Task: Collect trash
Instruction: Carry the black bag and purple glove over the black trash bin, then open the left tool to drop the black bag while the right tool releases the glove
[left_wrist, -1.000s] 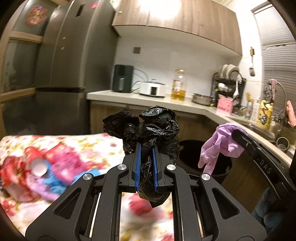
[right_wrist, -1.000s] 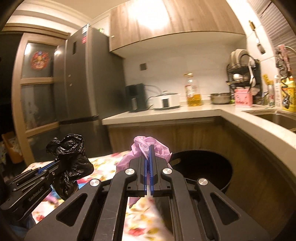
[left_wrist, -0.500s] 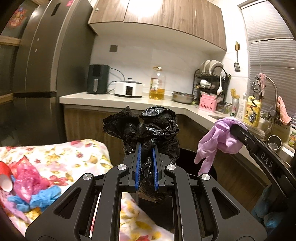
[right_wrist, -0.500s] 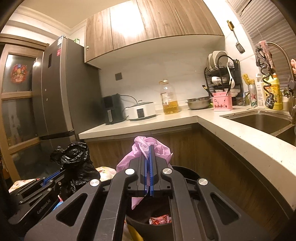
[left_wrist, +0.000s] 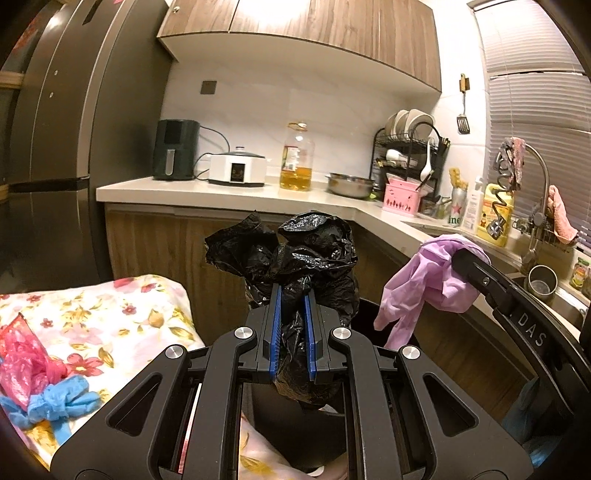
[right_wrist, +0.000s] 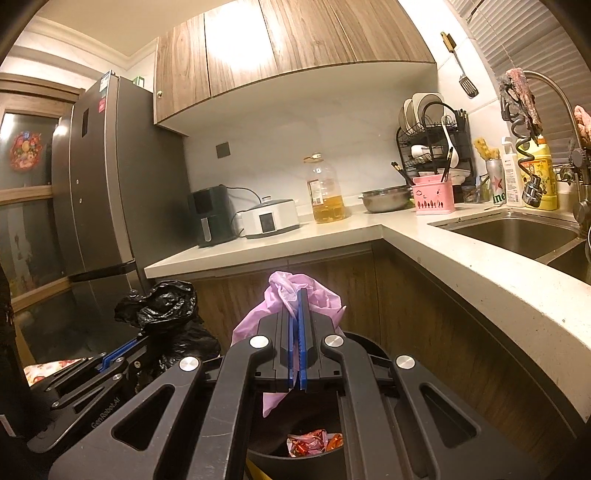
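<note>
My left gripper (left_wrist: 291, 295) is shut on a crumpled black plastic bag (left_wrist: 306, 254), which bulges above and hangs below the blue pads. To its right, my right gripper (right_wrist: 298, 299) is shut on a pale purple rubber glove (right_wrist: 317, 295) whose fingers dangle. Both hang over a round black trash bin (right_wrist: 373, 350) below the counter corner. Red wrappers (right_wrist: 314, 443) lie inside the bin. In the left wrist view the right gripper (left_wrist: 461, 258) with the glove (left_wrist: 428, 280) shows at right; in the right wrist view the left gripper (right_wrist: 125, 350) with the bag (right_wrist: 166, 306) shows at lower left.
A table with a floral cloth (left_wrist: 122, 317) stands at left, holding a pink plastic bag (left_wrist: 26, 365) and blue trash (left_wrist: 55, 402). An L-shaped counter (right_wrist: 480, 273) with a sink (right_wrist: 517, 232), appliances and an oil bottle (left_wrist: 295, 158) wraps behind the bin. A fridge (left_wrist: 74, 147) stands left.
Both grippers have swung right from the floral table toward the counter corner, and the bin now lies beneath them. Each grip is unchanged.
</note>
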